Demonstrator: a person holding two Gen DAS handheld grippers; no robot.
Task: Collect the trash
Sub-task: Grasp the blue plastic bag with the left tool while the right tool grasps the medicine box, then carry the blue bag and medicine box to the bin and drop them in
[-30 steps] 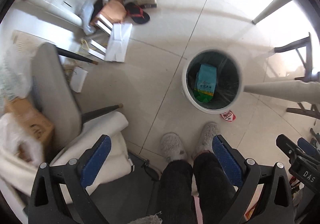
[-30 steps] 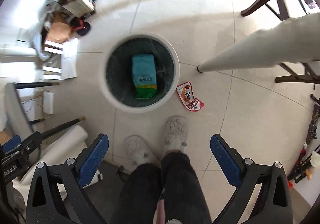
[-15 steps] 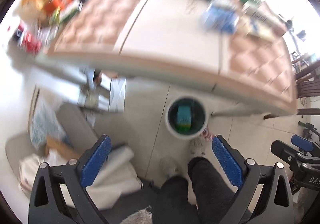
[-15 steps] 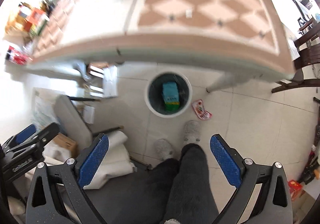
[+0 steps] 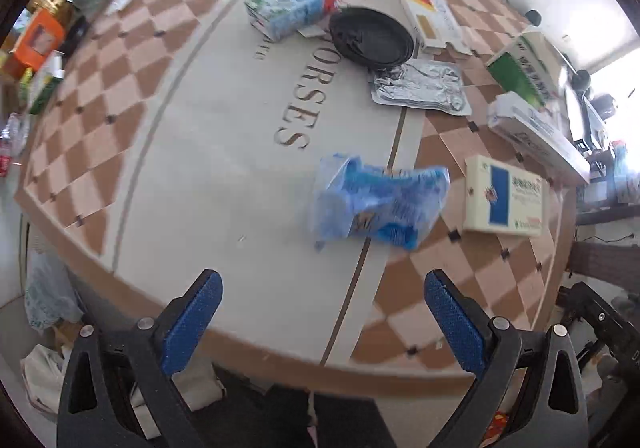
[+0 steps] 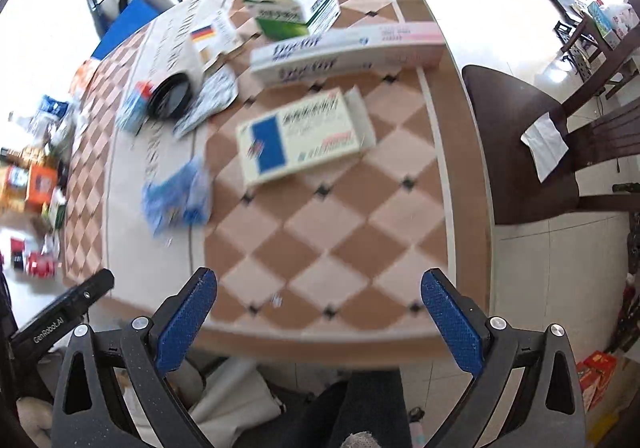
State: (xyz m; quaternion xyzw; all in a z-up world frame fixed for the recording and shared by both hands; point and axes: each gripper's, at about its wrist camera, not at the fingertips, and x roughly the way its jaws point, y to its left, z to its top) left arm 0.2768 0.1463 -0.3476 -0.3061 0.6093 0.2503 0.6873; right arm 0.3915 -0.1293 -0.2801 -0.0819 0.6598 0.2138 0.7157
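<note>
- Checkered brown-and-cream worktop (image 5: 120, 95) fills both views, with a pale central band carrying engraved letters.
- Left hand-held gripper (image 5: 322, 318) hangs over the near edge of the worktop with its blue-padded fingers spread wide; nothing sits between them and they touch nothing.
- Right hand-held gripper (image 6: 316, 314) is likewise wide apart and empty, above the near edge.
- Ahead of the left hand-held gripper, slightly to its right, lies a crumpled blue wrapper (image 5: 376, 203); for the right hand-held gripper it lies ahead and to the left.
- A cream box with a blue panel (image 6: 300, 135) lies straight ahead of the right hand-held gripper, just beside the wrapper.
- Farther ahead: a long white box (image 6: 344, 49), a green-and-white carton (image 6: 296, 5), a black dish (image 5: 370, 37), a silver foil pouch (image 5: 420, 87) and a blue milk carton (image 5: 290, 7).
- Only the right view shows the dark wooden chair (image 6: 516, 135) off to the right with white paper on its seat.
- Only the left view shows the bottles and orange box (image 5: 38, 37) at the far left.
</note>
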